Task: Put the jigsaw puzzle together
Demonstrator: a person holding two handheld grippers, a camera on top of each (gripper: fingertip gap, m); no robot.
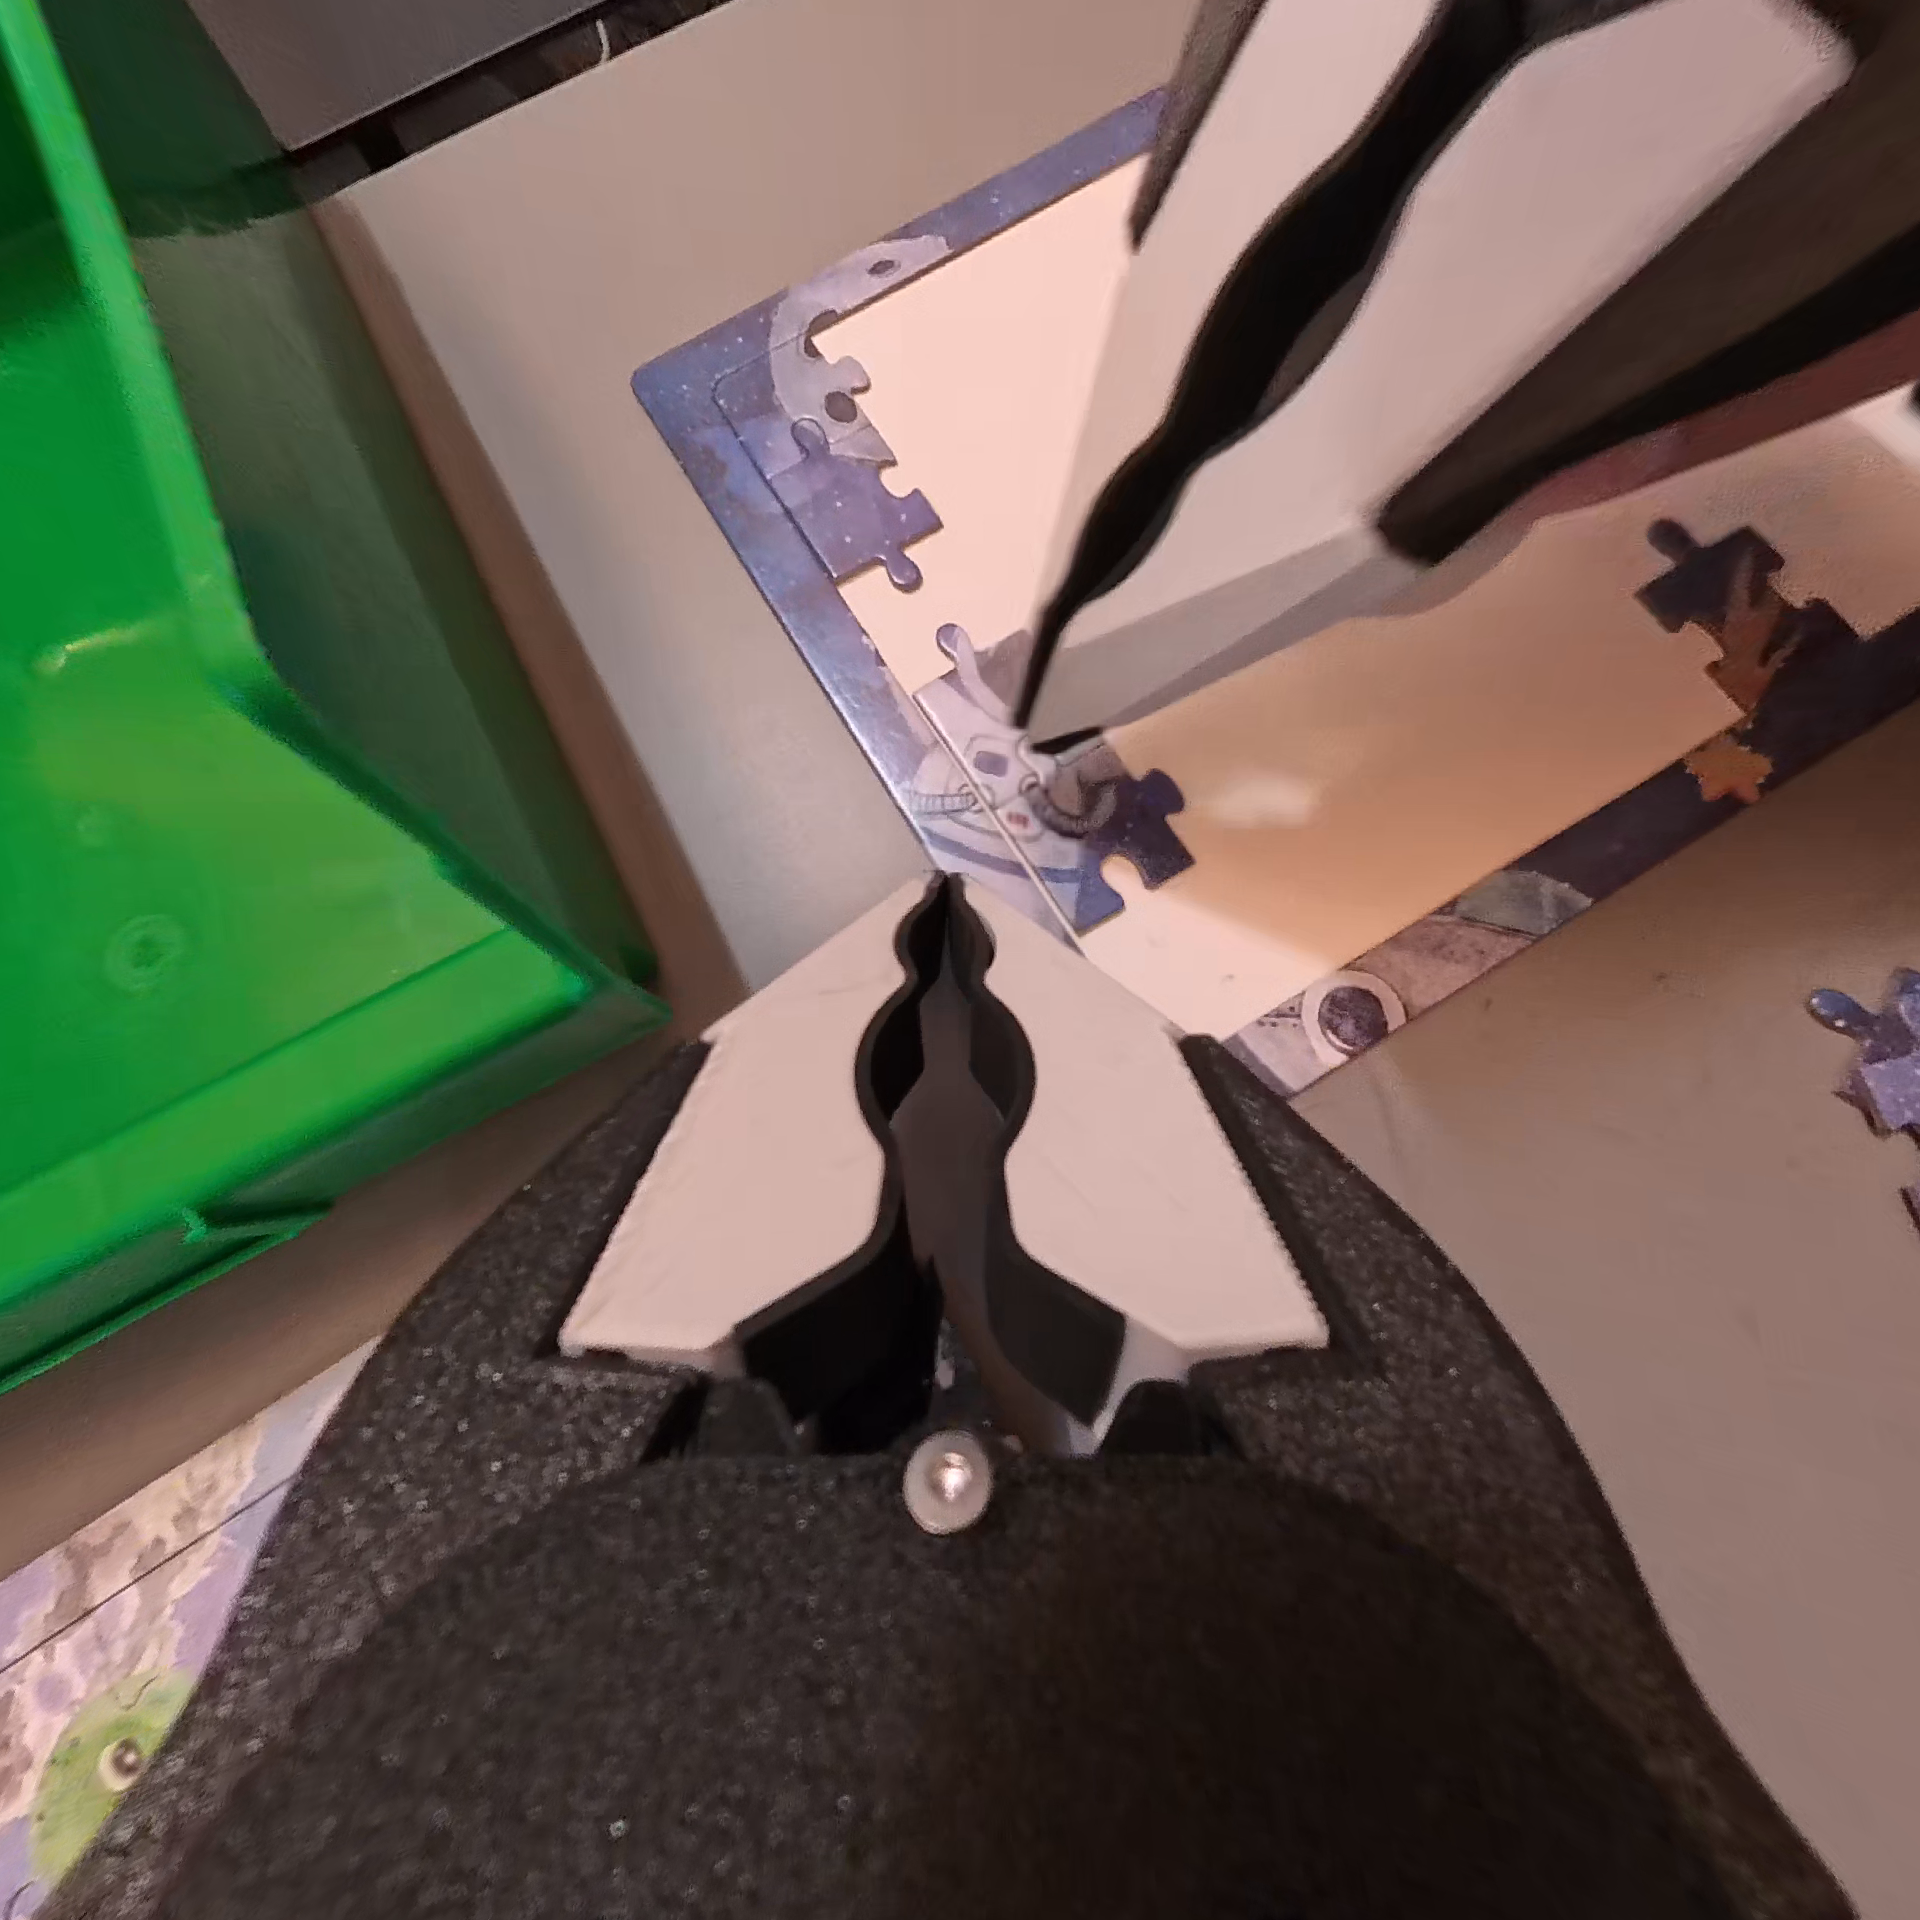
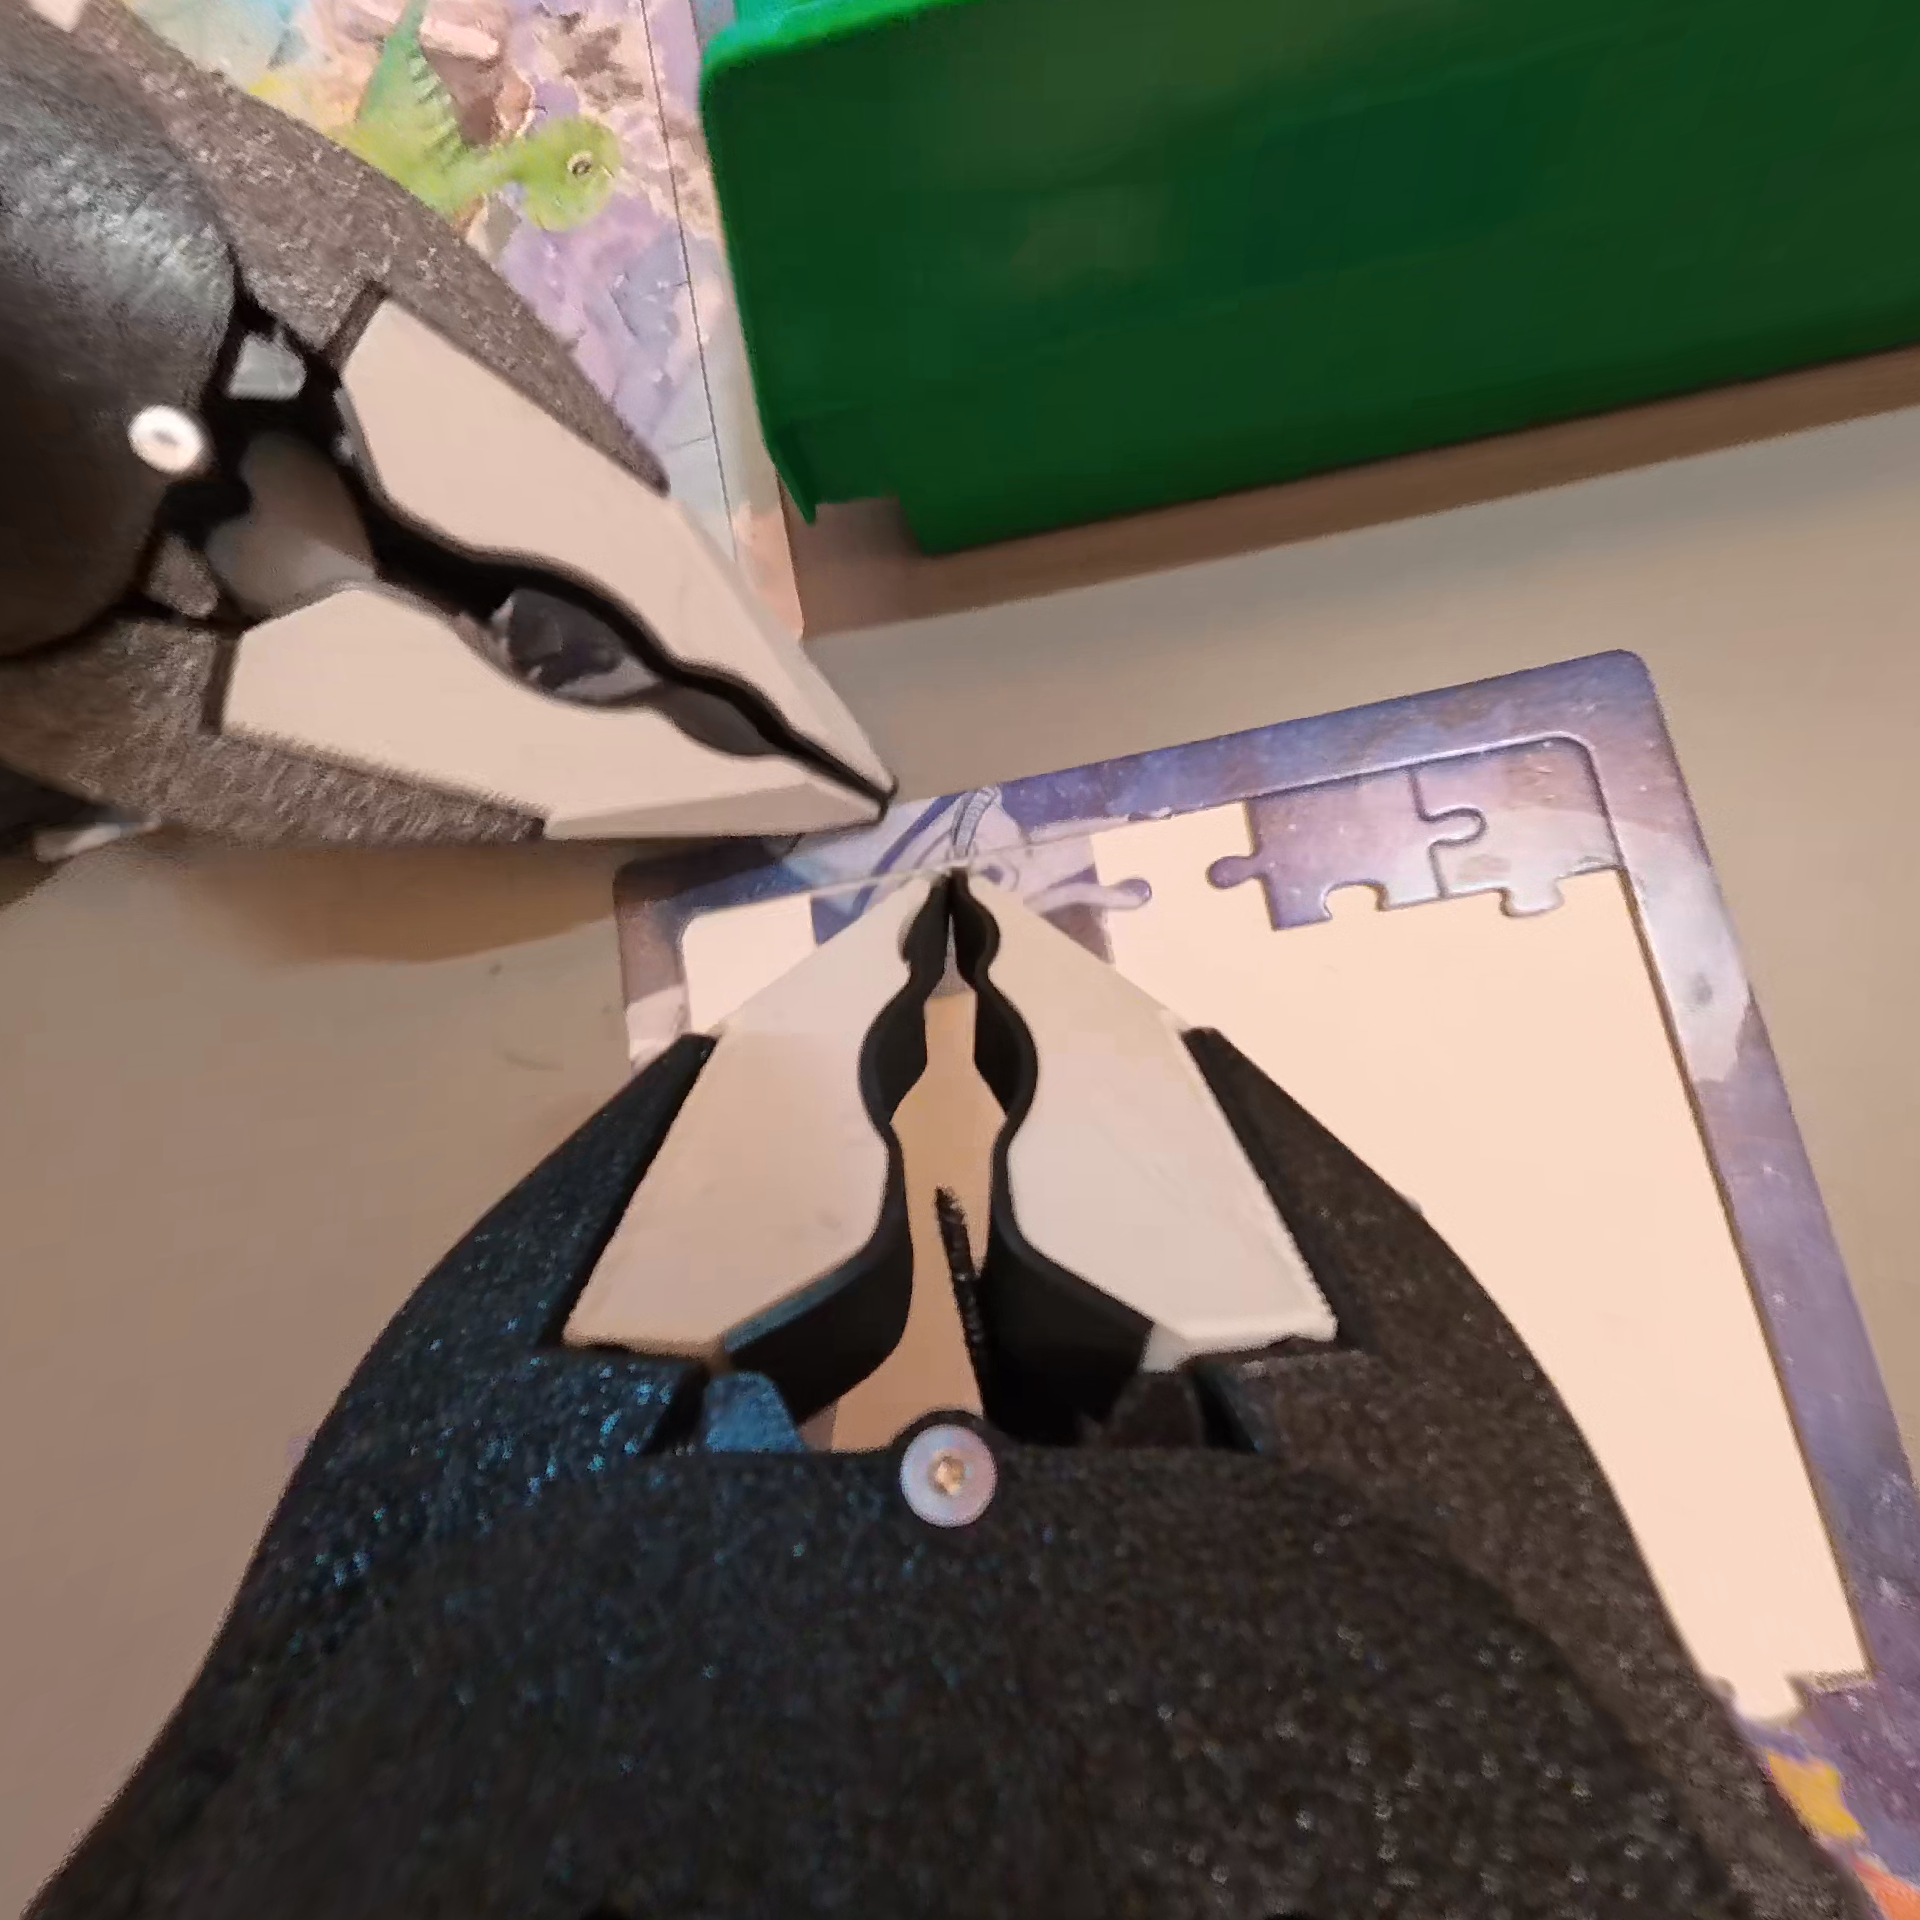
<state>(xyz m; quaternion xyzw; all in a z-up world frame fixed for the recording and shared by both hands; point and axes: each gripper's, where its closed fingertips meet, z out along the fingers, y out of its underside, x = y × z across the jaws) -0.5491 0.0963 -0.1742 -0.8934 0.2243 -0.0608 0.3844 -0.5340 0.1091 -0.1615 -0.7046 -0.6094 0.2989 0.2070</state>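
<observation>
My left tongs (image 1: 945, 883) sit with their white, black-lined tips pressed together, holding nothing that I can see, their point just at the near edge of the blue space-themed cardboard puzzle tray (image 1: 691, 410) lying flat on the beige bench (image 1: 1558, 1247). My right tongs (image 2: 951, 883) are likewise pinched tight at the tip, which rests on a pale astronaut-printed jigsaw piece (image 1: 997, 784) against the tray's border; I cannot tell whether they grip its edge or only press on it. That piece lies slightly tilted, not fully seated in the frame. Two dark blue starry pieces (image 2: 1403, 842) are already fitted in a corner of the tray, and most of its cream floor is bare. A few loose blue pieces (image 1: 1870, 1049) lie on the bench beside the tray. A bright green plastic bin (image 2: 1299, 239) stands just beyond it, next to a dinosaur-printed puzzle board (image 2: 499, 145).
</observation>
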